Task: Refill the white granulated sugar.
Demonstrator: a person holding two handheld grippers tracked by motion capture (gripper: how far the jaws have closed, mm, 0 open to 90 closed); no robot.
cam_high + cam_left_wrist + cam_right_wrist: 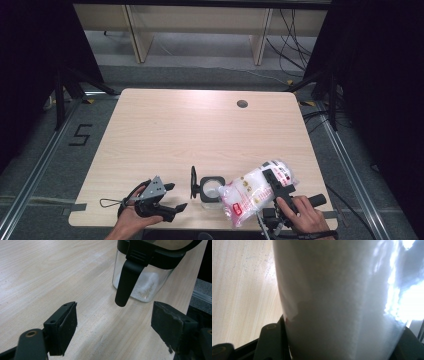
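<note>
A clear square jar (210,189) with a black rim stands near the table's front edge, its black lid (193,182) swung open to the left. A little white powder lies in the jar (147,285), and a black latch (126,282) hangs down its side. My left gripper (176,196) rests open just left of the jar, with nothing between its jaws (115,330). My right gripper (276,182) is shut on a plastic bag of white powder (252,192) with red print, which tilts toward the jar. In the right gripper view the bag (342,305) sits between the jaws (337,350).
The light wooden table (200,130) has a round cable hole (242,103) at the back right. Beyond the far edge stand wooden furniture legs (137,35) and loose cables (295,40) on the floor. Dark curtains flank both sides.
</note>
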